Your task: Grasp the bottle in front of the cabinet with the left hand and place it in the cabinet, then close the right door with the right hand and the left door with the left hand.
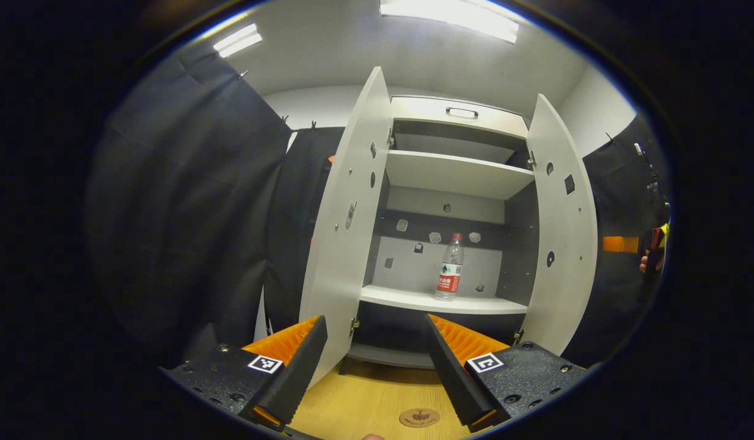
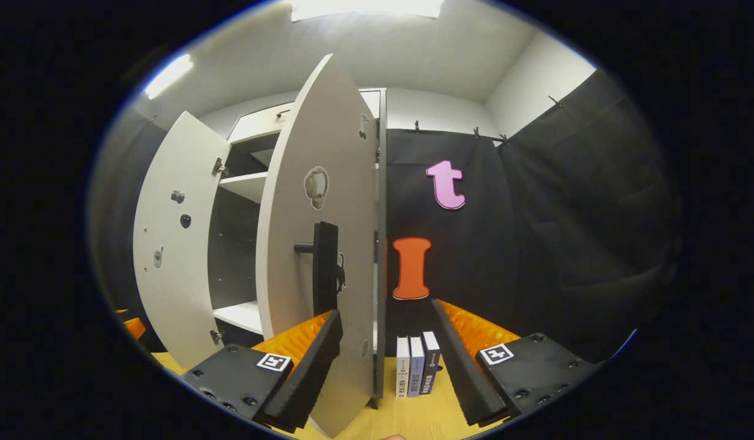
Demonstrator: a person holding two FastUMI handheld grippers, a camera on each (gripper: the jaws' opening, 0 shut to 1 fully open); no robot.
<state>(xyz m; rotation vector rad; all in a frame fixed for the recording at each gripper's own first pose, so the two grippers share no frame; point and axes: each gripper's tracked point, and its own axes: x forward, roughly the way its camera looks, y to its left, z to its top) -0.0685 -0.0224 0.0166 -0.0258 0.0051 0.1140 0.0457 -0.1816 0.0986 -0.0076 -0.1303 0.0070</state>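
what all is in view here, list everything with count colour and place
cabinet: 1, white shelves with dark inner walls, at the back of the wooden top
doors: 2, white, both swung open
handle: 1, black, on the outer face of the right door
bottle: 1, clear with red label, upright on the lower shelf
drawer: 1, white with dark pull, top of cabinet
books: 3, white and dark spines, upright on the table right of the cabinet
disc: 1, brown, flat on the table in front of the cabinet
table: 1, light wood
left gripper: 1, open, empty, facing the cabinet
right gripper: 1, open, empty, at the right door's edge
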